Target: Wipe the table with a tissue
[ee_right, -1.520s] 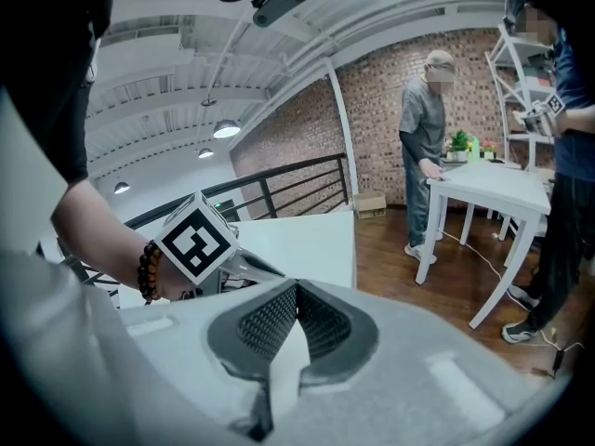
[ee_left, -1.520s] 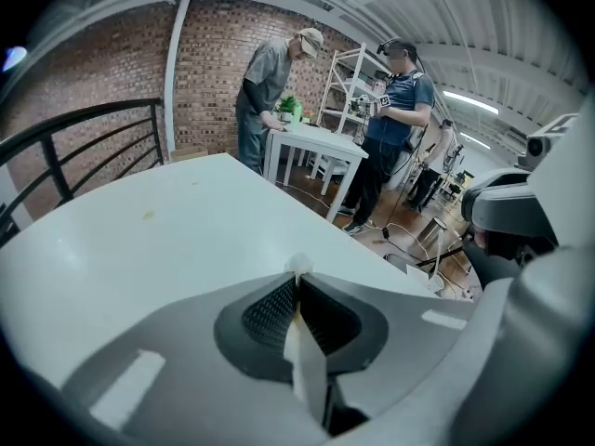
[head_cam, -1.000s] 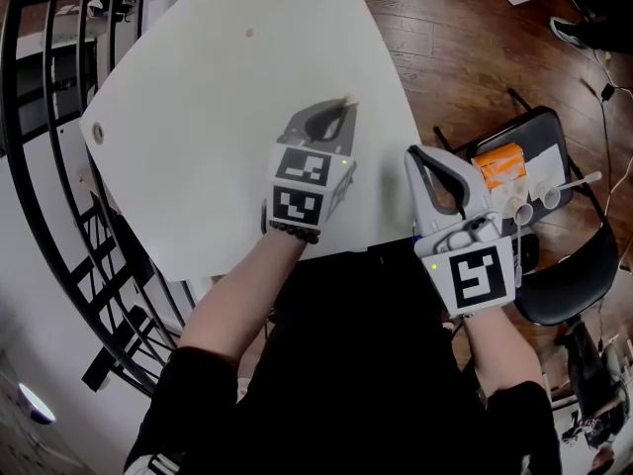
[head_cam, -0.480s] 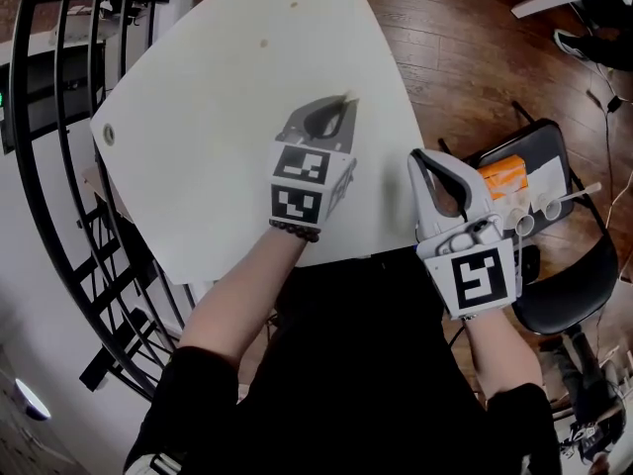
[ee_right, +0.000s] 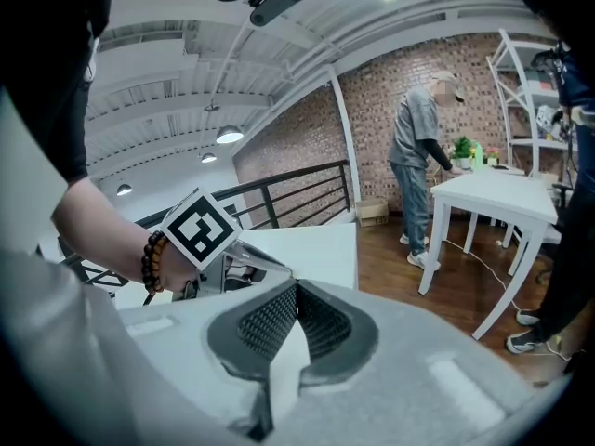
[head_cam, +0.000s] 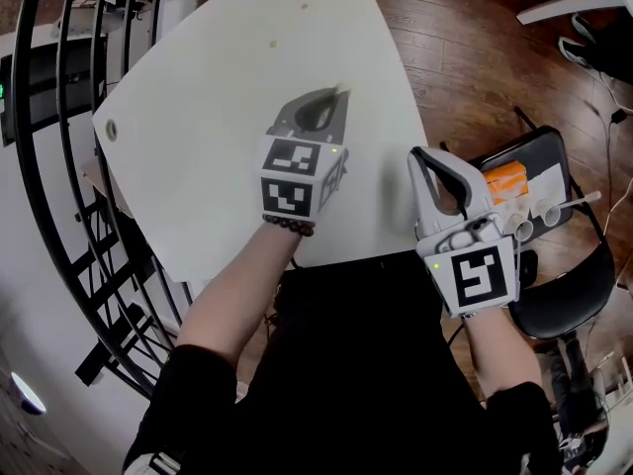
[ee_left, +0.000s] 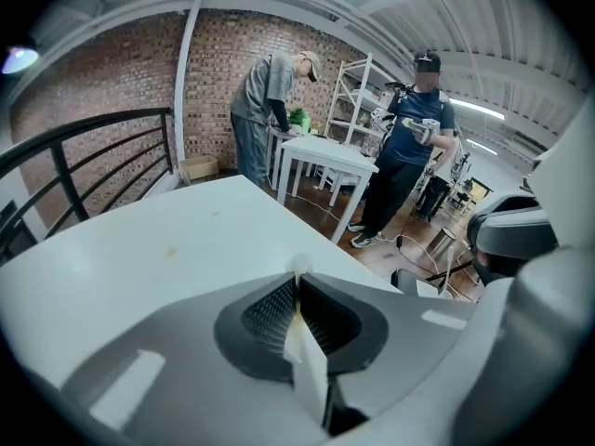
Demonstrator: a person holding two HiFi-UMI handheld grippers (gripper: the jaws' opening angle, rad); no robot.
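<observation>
1. tissue (head_cam: 342, 90) is pinched at the tip of the left hand-held gripper (head_cam: 334, 98), whose jaws are clenched on it; in the left gripper view only a small white tuft is seen past the closed jaws.
2. the tuft is held at or just above the white worktop (head_cam: 198, 117), well inside its right edge; actual contact cannot be confirmed from the head view.
3. over the last second the left hand-held gripper has been carried a little forward across the worktop, away from the person and toward two small brownish spots (head_cam: 274, 43) that lie farther up the surface.
4. the spots are not yet reached; a stretch of bare white surface is left between them and the tissue.
5. the right hand-held gripper (head_cam: 423, 158) has been kept where it was, at the near right edge of the worktop beside a black chair (head_cam: 584, 265); its jaws are pressed together and nothing is seen held at their tips.
6. the small advance is judged to be part of a wiping stroke under way, with most of the worktop, the spots included, not yet covered.
</observation>
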